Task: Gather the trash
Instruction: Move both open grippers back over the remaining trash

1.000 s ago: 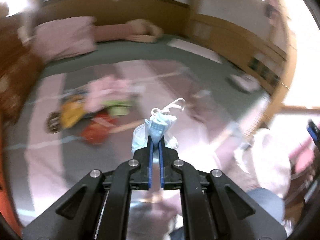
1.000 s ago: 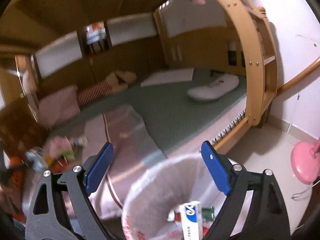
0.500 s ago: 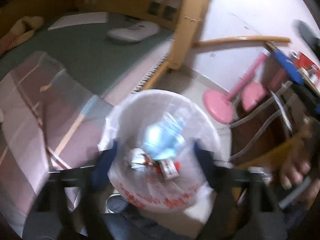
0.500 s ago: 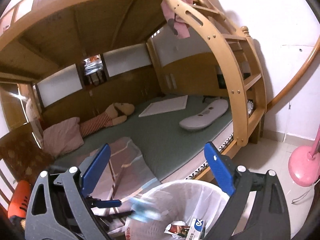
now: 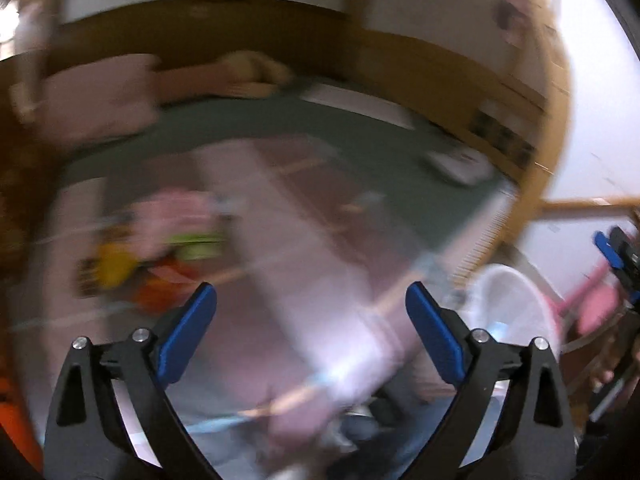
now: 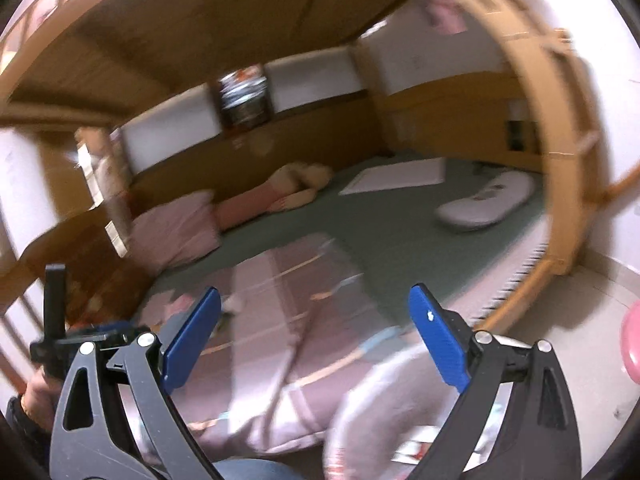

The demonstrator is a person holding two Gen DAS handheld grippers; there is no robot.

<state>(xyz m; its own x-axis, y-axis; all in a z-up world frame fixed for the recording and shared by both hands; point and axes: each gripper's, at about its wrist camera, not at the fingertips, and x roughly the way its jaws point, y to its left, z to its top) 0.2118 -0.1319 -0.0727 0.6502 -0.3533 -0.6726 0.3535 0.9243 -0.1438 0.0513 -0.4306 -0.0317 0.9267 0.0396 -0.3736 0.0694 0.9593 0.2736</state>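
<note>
The left gripper (image 5: 311,312) is opening wide with nothing between its pads; the right gripper (image 6: 314,316) stands wide and empty too. A blurred heap of trash (image 5: 160,256) lies far left on the pink blanket (image 5: 304,280). The white-lined bin (image 5: 516,312) sits near right beside the bed (image 6: 400,232), its lower part cut off. A pillow (image 6: 172,232) lies beyond.
</note>
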